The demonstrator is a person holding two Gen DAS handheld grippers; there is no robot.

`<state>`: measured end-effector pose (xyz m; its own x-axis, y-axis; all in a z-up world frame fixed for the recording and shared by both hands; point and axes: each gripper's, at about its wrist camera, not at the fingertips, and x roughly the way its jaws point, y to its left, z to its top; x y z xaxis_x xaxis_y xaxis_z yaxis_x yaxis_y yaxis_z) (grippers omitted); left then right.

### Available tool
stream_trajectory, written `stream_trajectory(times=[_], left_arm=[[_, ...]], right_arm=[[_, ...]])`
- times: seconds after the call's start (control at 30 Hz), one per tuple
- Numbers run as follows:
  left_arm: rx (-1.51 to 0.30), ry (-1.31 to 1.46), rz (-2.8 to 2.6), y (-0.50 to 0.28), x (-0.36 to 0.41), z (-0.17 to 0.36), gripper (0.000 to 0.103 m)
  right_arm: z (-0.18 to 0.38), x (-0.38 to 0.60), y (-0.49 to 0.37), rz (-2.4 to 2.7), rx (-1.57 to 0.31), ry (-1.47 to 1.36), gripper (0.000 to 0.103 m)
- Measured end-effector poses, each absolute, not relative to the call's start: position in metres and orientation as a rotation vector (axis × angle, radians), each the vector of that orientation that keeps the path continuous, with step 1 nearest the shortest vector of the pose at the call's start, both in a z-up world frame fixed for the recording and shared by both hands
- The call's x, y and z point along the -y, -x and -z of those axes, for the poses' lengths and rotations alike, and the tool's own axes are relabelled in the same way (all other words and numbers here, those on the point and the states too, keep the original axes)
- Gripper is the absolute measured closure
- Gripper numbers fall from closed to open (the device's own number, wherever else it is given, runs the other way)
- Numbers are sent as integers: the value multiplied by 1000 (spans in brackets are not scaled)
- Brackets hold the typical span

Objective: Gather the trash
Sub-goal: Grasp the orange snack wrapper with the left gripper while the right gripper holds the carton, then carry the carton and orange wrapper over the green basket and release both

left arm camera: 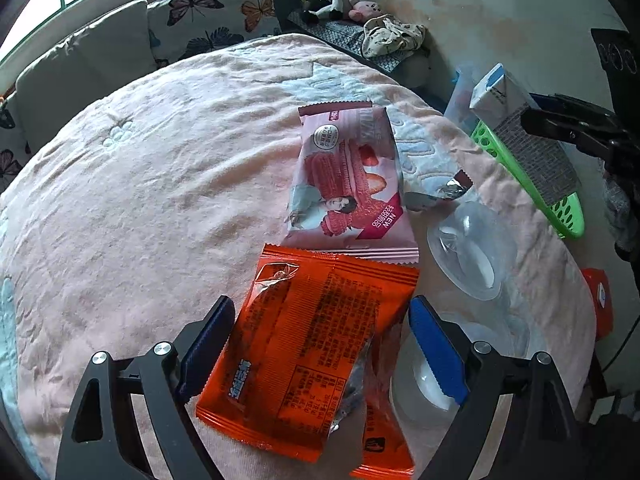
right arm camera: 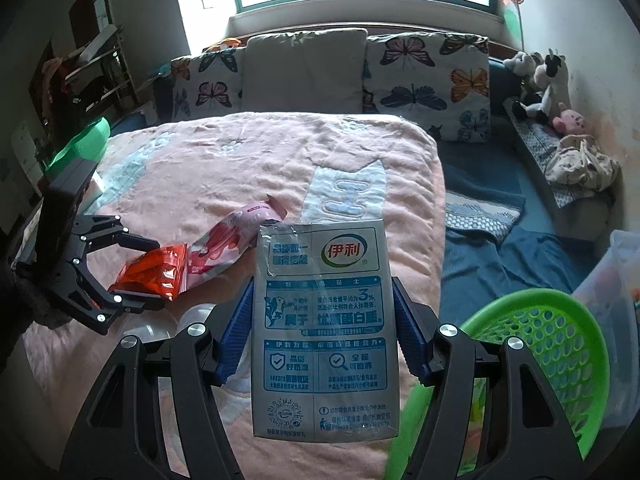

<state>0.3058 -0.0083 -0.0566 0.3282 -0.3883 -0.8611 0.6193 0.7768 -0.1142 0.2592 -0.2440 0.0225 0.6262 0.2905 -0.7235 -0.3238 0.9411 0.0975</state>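
1. Milk carton [right arm camera: 324, 328] is clamped upright in my right gripper [right arm camera: 324, 320], just beside the green basket [right arm camera: 560, 344] at the bed's edge.
2. Left gripper [left arm camera: 320, 360] is spread wide around the orange wrapper [left arm camera: 308, 344] on the pink blanket [left arm camera: 140, 200], not pinching it.
3. Risk: carton snags the basket rim and tips out.
4. Risk: slick foil slides, or I snag blanket too.
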Motion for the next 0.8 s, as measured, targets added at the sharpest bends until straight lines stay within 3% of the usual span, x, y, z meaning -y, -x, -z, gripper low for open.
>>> stream_trajectory(times=[0.4, 0.8], left_arm=[[-1016, -223, 634, -294, -1, 48, 37], [-952, -97, 628, -266, -19, 13, 43]], right_arm=[[-30, 254, -242, -331, -795, 12, 38], [-38, 282, -216, -291, -758, -52, 38]])
